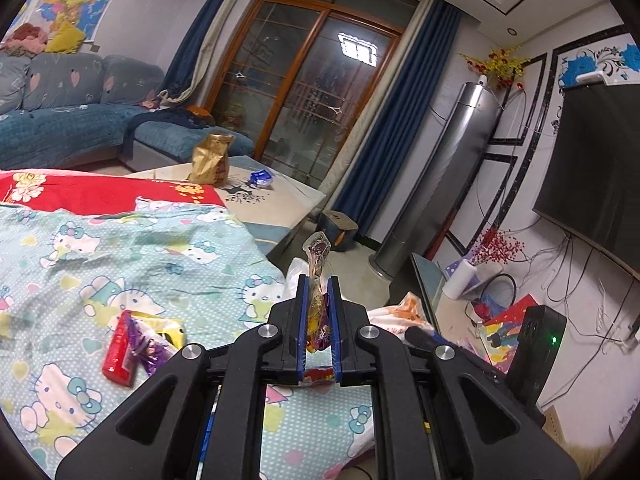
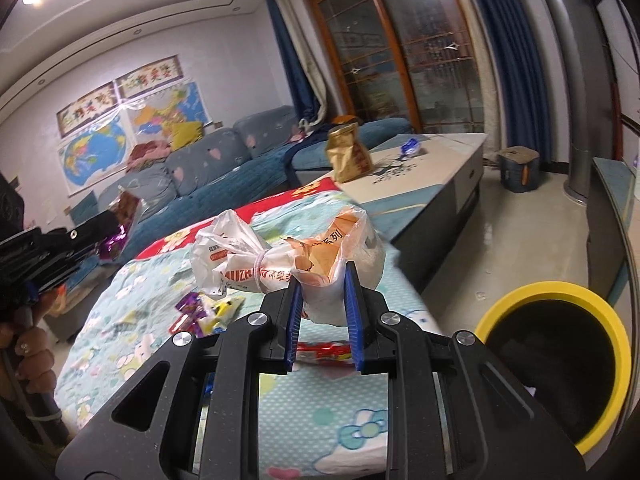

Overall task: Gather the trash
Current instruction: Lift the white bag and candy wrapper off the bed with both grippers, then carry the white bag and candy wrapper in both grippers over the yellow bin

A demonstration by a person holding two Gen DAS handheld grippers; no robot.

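My left gripper [image 1: 318,280] is shut on a crinkled clear-and-yellow snack wrapper [image 1: 317,258], held up above the Hello Kitty blanket [image 1: 120,264]. My right gripper [image 2: 323,274] is shut on a white and orange plastic bag [image 2: 320,256] tied with a band, lifted over the same blanket [image 2: 320,412]. A yellow-rimmed black trash bin [image 2: 560,360] stands at the right of the right wrist view. Red, purple and yellow wrappers [image 1: 138,344] lie loose on the blanket; the right wrist view shows these wrappers [image 2: 204,312] too. A red wrapper [image 2: 324,350] lies below the right jaws.
A gold snack bag [image 1: 210,158] and a blue wrapper [image 1: 262,178] sit on the low table [image 1: 280,200]. A blue sofa [image 1: 72,120] lines the back wall. A tall silver air conditioner [image 1: 440,176], a television [image 1: 596,172] and cluttered cables fill the right. A hand [image 2: 32,360] grips the left tool.
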